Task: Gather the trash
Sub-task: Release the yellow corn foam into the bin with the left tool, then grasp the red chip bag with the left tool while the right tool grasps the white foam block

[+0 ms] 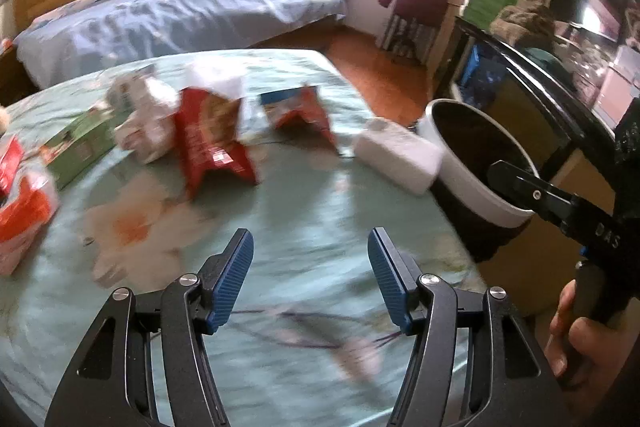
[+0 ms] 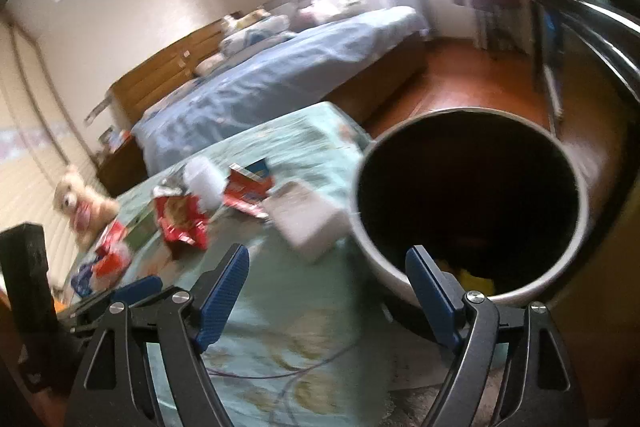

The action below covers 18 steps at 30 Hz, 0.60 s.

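Observation:
Trash lies on a green floral bed cover [image 1: 280,227]: a red snack bag [image 1: 212,143], an orange and blue wrapper [image 1: 300,111], a white box [image 1: 396,151], a crumpled white wrapper [image 1: 144,115], a green box [image 1: 80,143] and red and white packs [image 1: 24,203]. A white bin [image 1: 476,155] with a dark inside stands at the bed's right edge. My left gripper [image 1: 310,247] is open and empty above the cover. My right gripper [image 2: 328,263] is open and empty at the bin's rim [image 2: 472,211]; something yellow [image 2: 476,279] lies inside. The red bag [image 2: 180,223] and white box [image 2: 308,219] also show in the right wrist view.
A second bed with a blue sheet [image 1: 180,15] stands behind, with wooden floor [image 1: 380,63] between. A dark desk edge [image 1: 540,67] and shelves are on the right. A teddy bear [image 2: 80,207] sits at the far left of the cover. A bright window is at the back.

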Each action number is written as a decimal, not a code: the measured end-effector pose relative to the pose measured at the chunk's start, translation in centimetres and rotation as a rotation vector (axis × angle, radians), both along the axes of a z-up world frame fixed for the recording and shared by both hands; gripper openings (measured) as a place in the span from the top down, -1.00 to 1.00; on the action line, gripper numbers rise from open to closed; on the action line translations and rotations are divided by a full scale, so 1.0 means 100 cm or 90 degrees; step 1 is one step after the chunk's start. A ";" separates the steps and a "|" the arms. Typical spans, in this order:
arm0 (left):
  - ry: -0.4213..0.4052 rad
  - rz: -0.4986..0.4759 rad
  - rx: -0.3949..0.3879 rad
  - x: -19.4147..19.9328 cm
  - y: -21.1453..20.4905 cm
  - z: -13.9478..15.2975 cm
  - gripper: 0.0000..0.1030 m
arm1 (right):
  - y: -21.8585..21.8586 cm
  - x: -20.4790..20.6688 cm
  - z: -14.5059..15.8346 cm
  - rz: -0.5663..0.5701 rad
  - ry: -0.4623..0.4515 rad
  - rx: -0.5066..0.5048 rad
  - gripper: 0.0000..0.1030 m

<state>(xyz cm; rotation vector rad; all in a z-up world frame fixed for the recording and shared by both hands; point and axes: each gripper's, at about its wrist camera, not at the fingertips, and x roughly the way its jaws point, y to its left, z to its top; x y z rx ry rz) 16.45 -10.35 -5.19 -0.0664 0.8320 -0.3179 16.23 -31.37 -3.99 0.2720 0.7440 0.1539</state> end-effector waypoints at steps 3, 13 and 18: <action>0.006 0.025 0.001 0.001 0.016 -0.004 -0.17 | 0.017 0.005 -0.002 0.042 -0.001 -0.010 -0.59; 0.015 0.071 -0.011 0.019 0.045 -0.004 -0.17 | 0.035 0.029 -0.029 0.058 0.051 0.008 -0.58; 0.022 0.074 -0.015 0.037 0.047 -0.005 -0.17 | 0.035 0.034 -0.036 0.046 0.063 0.016 -0.45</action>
